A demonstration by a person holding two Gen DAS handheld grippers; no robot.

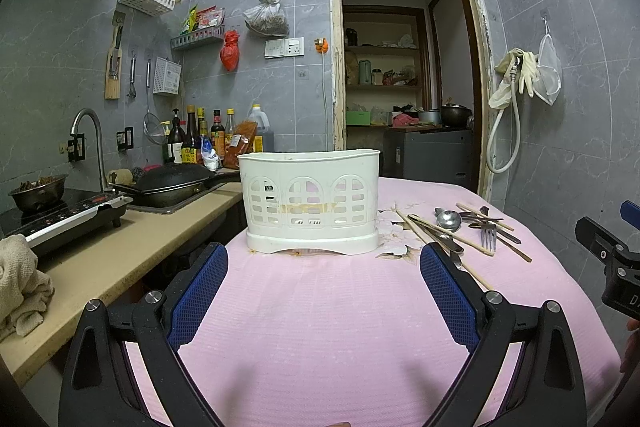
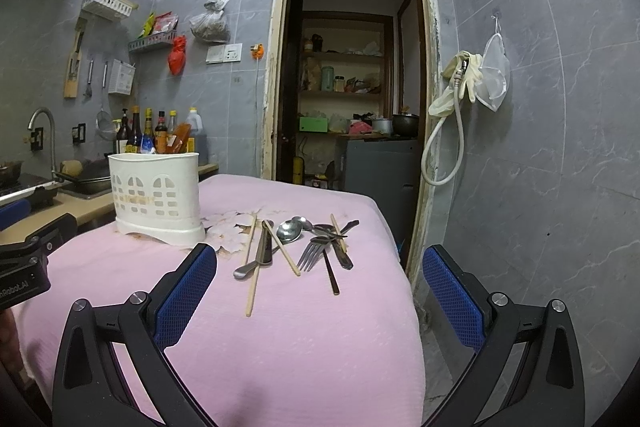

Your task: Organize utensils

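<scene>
Both grippers, left (image 1: 324,263) and right (image 2: 320,267), gape empty; the utensils (image 2: 296,243) lie ahead between the right fingers, beside the white caddy (image 1: 310,201).

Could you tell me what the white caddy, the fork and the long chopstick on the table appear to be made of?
White caddy: likely matte moulded plastic, given its cut-out arched slots.
Fork: probably stainless steel; grey with a dull sheen.
Long chopstick: pale tan and unglossy, so wood or bamboo; I cannot tell which.

a white slotted utensil holder (image 1: 312,201) stands upright, empty-looking, straight ahead of the left gripper (image 1: 324,267). ahead of the right gripper (image 2: 320,267) lie loose utensils: wooden chopsticks (image 2: 252,267), spoon (image 2: 289,230), fork (image 2: 313,253), dark-handled pieces, overlapping flat.
</scene>
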